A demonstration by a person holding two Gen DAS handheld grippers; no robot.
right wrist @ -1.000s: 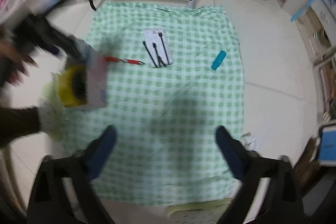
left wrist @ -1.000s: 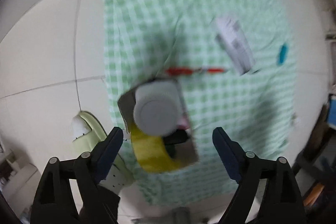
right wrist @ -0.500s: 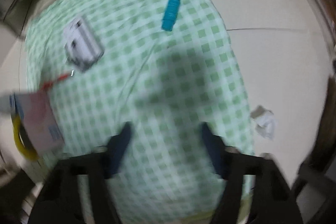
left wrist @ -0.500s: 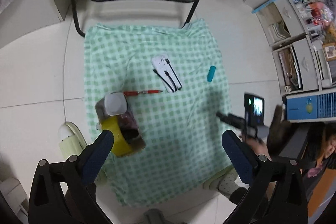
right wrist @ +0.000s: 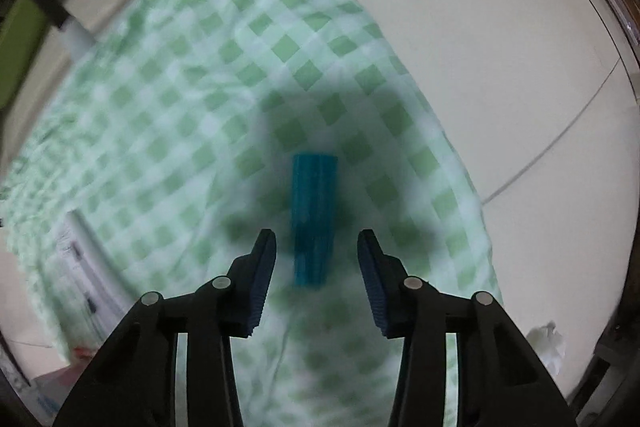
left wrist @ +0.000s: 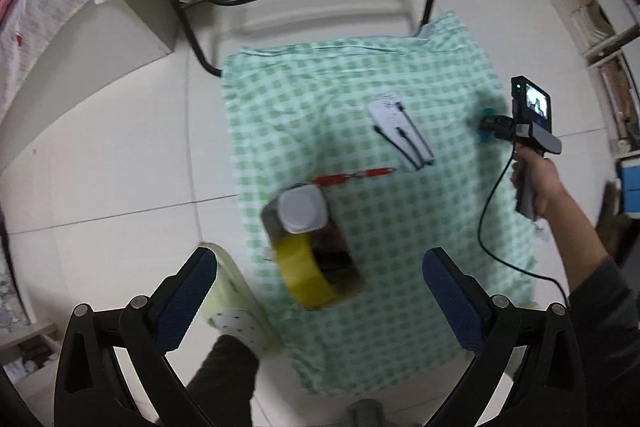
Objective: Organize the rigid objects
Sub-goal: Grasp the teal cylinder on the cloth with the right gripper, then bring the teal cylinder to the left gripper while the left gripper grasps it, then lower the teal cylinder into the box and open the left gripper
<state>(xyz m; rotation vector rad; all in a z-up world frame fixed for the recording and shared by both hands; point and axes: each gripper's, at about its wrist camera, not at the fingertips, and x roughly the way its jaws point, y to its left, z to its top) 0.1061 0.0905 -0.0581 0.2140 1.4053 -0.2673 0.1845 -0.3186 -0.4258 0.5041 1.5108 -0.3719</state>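
Right gripper points down over the green checked cloth, its jaws narrowed and just been closing, with the small blue tube lying lengthwise between the fingers but gaps on both sides, so not gripped yet. Tube looks light, stiff, ribbed plastic, probably rolls on the soft cloth; best pinched across its middle. Left gripper spread wide and empty, hanging above the box with the yellow tape roll.
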